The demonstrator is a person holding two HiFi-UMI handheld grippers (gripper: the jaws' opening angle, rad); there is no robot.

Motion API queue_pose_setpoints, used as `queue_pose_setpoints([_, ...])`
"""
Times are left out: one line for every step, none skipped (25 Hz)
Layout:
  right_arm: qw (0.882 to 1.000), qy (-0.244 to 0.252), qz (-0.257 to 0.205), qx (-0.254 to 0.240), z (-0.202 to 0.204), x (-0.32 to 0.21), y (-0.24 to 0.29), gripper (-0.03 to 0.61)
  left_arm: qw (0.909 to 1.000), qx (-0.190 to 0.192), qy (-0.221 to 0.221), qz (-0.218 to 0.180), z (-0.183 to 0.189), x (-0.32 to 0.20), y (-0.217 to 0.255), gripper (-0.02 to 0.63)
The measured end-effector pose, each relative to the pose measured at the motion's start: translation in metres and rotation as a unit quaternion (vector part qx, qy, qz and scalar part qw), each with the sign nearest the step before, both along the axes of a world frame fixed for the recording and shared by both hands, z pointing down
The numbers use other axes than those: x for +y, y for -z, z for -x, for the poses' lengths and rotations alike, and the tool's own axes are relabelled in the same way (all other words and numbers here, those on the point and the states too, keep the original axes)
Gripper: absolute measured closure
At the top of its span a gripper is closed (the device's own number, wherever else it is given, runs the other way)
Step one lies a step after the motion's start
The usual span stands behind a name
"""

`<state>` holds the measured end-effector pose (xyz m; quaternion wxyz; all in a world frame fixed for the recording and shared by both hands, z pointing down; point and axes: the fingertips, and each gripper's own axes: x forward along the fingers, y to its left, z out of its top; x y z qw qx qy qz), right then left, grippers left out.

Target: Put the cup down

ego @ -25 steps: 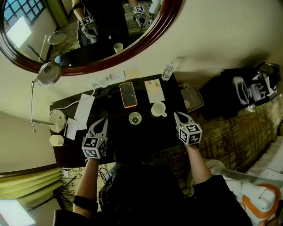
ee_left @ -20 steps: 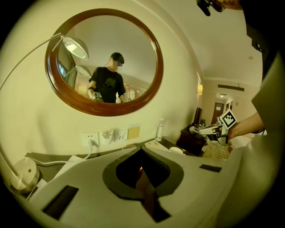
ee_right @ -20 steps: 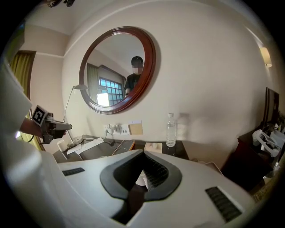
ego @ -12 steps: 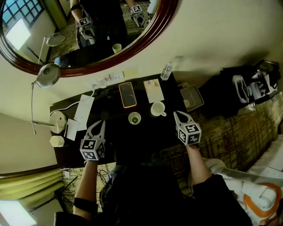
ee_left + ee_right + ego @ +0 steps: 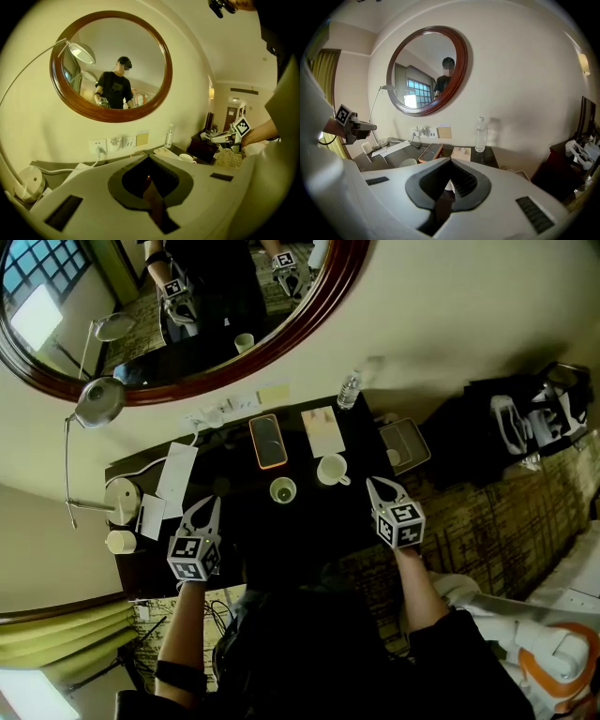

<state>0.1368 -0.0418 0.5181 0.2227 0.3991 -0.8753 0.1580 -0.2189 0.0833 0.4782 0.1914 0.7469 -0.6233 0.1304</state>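
Black desk [image 5: 319, 519], head view: a white cup [image 5: 330, 470] with a handle and a small greenish cup [image 5: 283, 490] stand upright on it, near each other. An orange-edged phone [image 5: 269, 441] lies behind them.
Left gripper [image 5: 212, 503], head view: closed and empty. It hangs over the left part of the desk, well apart from both cups.
Right gripper [image 5: 371, 483], head view: also closed and empty. It is at the right edge of the desk, near the white cup but not touching it.
Change, head view: almost nothing since one second ago. The whole picture has slid a little, the cups have not moved, and both grippers keep their places beside them.
Left gripper view: the jaws meet with nothing between them. Beyond them the white cup stands on the desk, and a water bottle [image 5: 168, 136] is at the wall.
Right gripper view: the jaws are together. A small white shape shows in the opening behind the tips. It is probably the white cup standing further away on the desk, but so little of it shows that I am not sure.
Meaning for the task: no cup is carried and every cup rests on the desk. I judge that the putting down is already done, or not under way at all.
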Motion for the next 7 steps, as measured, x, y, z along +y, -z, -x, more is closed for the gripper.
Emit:
queue_pose_setpoints([1.0, 0.0, 0.0, 0.0, -0.0006, 0.0007, 0.0, 0.577, 1.0, 0.0, 0.001, 0.0, 0.0003, 0.0002, -0.0004, 0.612])
queue_pose_setpoints([1.0, 0.0, 0.001, 0.0, -0.0012, 0.0014, -0.0001, 0.577, 1.0, -0.001, 0.001, 0.0, 0.0001, 0.0002, -0.0006, 0.612])
queue_pose_setpoints([1.0, -0.001, 0.001, 0.0, -0.002, 0.0021, -0.0003, 0.577, 1.0, -0.001, 0.0, 0.0, -0.0006, 0.0002, -0.0006, 0.612])
queue_pose_setpoints([1.0, -0.001, 0.001, 0.001, -0.003, 0.0028, -0.0006, 0.577, 1.0, -0.001, -0.001, 0.0, -0.0018, -0.0001, -0.0002, 0.612])
queue_pose_setpoints([1.0, -0.002, 0.001, 0.001, -0.0039, 0.0032, -0.0009, 0.577, 1.0, -0.001, -0.003, 0.0, -0.0033, -0.0005, 0.0004, 0.612])
queue_pose_setpoints([1.0, -0.002, 0.002, 0.001, -0.0048, 0.0036, -0.0013, 0.577, 1.0, -0.002, -0.005, 0.0, -0.005, -0.001, 0.0014, 0.612])
queue_pose_setpoints([1.0, -0.002, 0.002, 0.002, -0.0056, 0.0039, -0.0017, 0.577, 1.0, -0.003, -0.008, 0.0, -0.0069, -0.0016, 0.0026, 0.612])
